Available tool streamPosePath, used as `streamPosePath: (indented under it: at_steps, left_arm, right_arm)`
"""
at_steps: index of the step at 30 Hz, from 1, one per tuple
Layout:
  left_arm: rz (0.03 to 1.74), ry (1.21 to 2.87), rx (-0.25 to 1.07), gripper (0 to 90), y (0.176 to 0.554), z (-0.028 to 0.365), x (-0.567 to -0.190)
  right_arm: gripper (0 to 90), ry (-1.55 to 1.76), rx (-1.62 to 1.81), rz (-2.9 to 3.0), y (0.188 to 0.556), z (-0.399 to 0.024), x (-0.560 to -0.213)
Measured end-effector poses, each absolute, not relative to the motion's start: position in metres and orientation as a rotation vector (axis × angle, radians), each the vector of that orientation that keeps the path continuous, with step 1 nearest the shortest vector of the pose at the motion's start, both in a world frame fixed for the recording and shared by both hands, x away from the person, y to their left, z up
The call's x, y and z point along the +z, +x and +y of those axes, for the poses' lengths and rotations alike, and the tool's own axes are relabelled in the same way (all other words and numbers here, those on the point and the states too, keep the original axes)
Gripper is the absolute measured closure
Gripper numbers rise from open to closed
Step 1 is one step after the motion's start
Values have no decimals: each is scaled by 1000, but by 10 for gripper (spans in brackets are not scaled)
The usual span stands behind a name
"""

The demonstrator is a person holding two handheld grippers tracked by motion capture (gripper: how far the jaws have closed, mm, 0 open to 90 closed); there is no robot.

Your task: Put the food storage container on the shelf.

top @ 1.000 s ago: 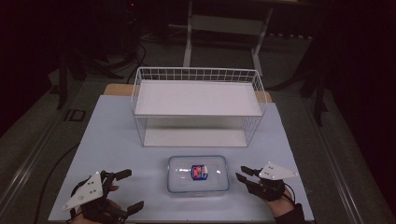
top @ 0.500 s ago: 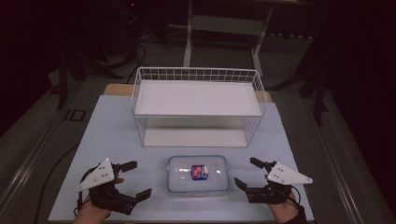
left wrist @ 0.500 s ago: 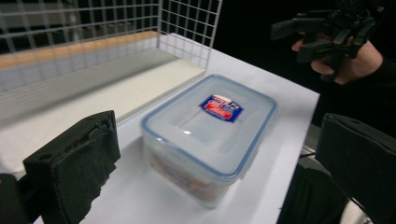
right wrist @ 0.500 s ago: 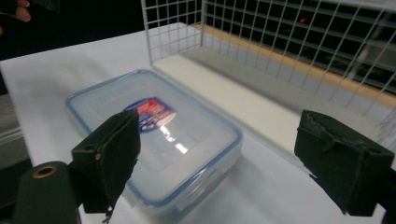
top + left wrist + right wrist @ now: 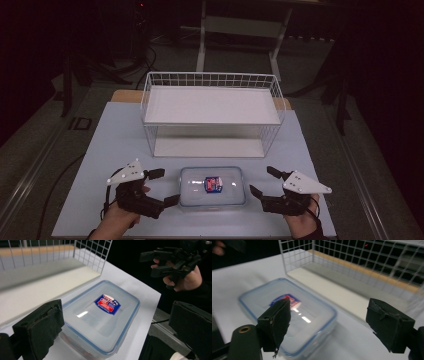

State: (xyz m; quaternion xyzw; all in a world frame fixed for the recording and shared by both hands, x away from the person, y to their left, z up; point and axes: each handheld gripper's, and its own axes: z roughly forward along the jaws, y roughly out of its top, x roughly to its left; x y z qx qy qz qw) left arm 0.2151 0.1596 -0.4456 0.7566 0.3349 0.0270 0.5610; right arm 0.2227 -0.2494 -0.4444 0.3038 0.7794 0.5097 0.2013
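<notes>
Grippers first: our left gripper (image 5: 160, 187) sits with its jaws spread wide, nothing between the pads, and one jaw tip almost at the near-left corner of the plastic container (image 5: 212, 186). From its own camera the container (image 5: 100, 317) lies straight ahead between the two black jaws, blue-rimmed lid on, red and blue label up. Our right gripper (image 5: 263, 182) has just been opening its jaws and they stand apart too, empty, just off the container's right edge. In the right gripper view the box (image 5: 287, 315) sits ahead and to the left of that gripper, partly behind its left jaw.

Beyond both grippers, past the far side of the box, stands the white wire rack (image 5: 212, 112) on the table (image 5: 100, 150), with a shelf on top and an open bay underneath.

What worries us: the lid is slick and the walls are smooth, so a one-sided pinch could just shove the box along the table. If the two sides don't lift evenly, it tips. And the rack's wire front is near enough that a low carry could clip it.
</notes>
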Motion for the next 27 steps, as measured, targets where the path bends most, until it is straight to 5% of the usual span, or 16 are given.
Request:
streamPosePath:
  at_steps: [15, 27]
  left_arm:
    - [1038, 1763, -207, 12, 249, 155, -482]
    - [1270, 1700, -488, 163, 273, 160, -520]
  right_arm:
    - [120, 1033, 1456, 2348, 243, -235, -461]
    - [103, 1074, 1393, 2368, 247, -227, -470]
